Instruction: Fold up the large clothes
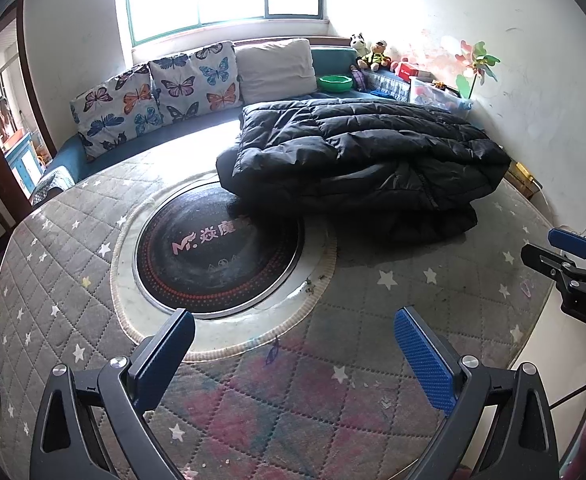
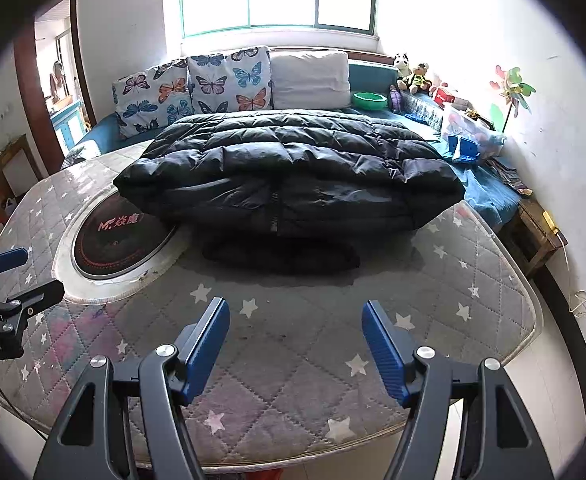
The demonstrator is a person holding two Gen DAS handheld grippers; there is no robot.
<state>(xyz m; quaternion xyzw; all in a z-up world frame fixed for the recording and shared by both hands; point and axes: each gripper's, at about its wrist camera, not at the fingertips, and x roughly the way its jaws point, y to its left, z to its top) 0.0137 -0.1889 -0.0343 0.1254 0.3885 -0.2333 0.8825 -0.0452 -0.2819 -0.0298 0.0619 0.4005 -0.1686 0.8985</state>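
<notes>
**Folded puffer jacket sits beyond two empty grippers**

Plainly, the black puffer jacket (image 2: 289, 172) lies folded in a thick bundle on the quilted star-print table cover (image 2: 293, 364), its left corner overlapping the round black induction cooktop (image 2: 113, 240) set into the table. Both grippers hover well short of the jacket, over the near part of the cover. The left gripper (image 1: 293, 356) has its blue pads spread wide with nothing between them; the right gripper (image 2: 295, 344) is likewise spread apart and empty.

From the left wrist view, the cooktop (image 1: 217, 256) shows almost whole, and the right gripper's tip juts in past the jacket's (image 1: 357, 152) right side. The right wrist view alone shows the cover's near and right edges dropping to pale floor, and a wooden bench (image 2: 533, 232) beyond the jacket's right end. A dark lower layer, possibly a sleeve, pokes out beneath the jacket's front. Behind the jacket, butterfly cushions (image 2: 197, 88) line a blue sofa (image 2: 373, 68).
</notes>
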